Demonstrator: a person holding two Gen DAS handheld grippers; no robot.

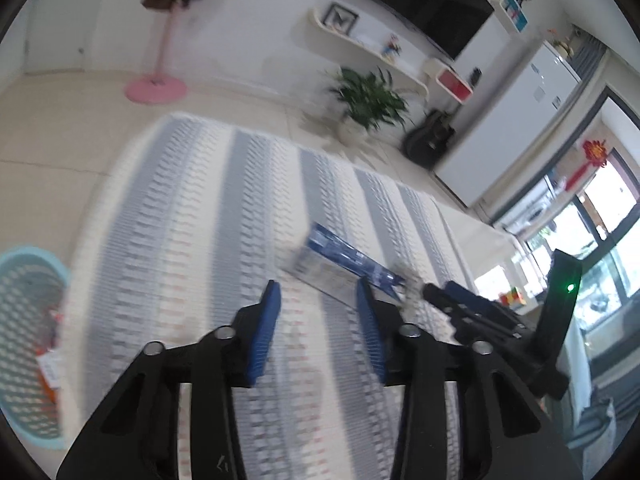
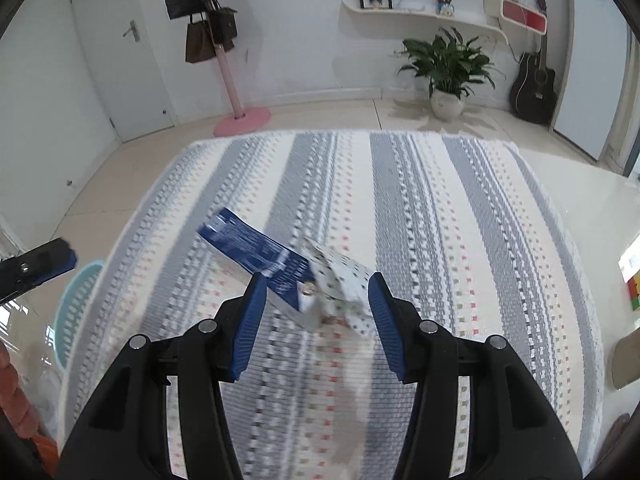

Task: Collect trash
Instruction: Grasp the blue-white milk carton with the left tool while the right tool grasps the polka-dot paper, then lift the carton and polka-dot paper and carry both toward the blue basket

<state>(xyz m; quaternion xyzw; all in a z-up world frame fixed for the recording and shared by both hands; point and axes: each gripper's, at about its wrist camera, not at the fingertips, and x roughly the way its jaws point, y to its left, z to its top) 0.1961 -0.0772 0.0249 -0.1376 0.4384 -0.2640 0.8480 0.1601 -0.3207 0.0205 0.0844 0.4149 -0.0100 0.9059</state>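
A blue and white carton [image 2: 256, 250] lies on the striped rug [image 2: 440, 220], with a crumpled dotted paper [image 2: 344, 284] against its near end. My right gripper [image 2: 318, 278] hovers open just over both; they lie between and ahead of its blue pads, blurred like the rug, not gripped. In the left wrist view the same carton [image 1: 340, 258] lies ahead and to the right of my left gripper [image 1: 317, 284], which is open and empty. My right gripper [image 1: 442, 290] reaches in beside the carton there. A teal mesh basket [image 1: 32, 280] with some scraps inside stands at the rug's left edge.
A pink coat stand [image 2: 242, 118] with bags, a potted plant [image 2: 448, 68] and a guitar [image 2: 534, 84] line the far wall. The basket [image 2: 76, 300] shows at the left, below a finger [image 2: 44, 264] of my left gripper. Pale floor tiles surround the rug.
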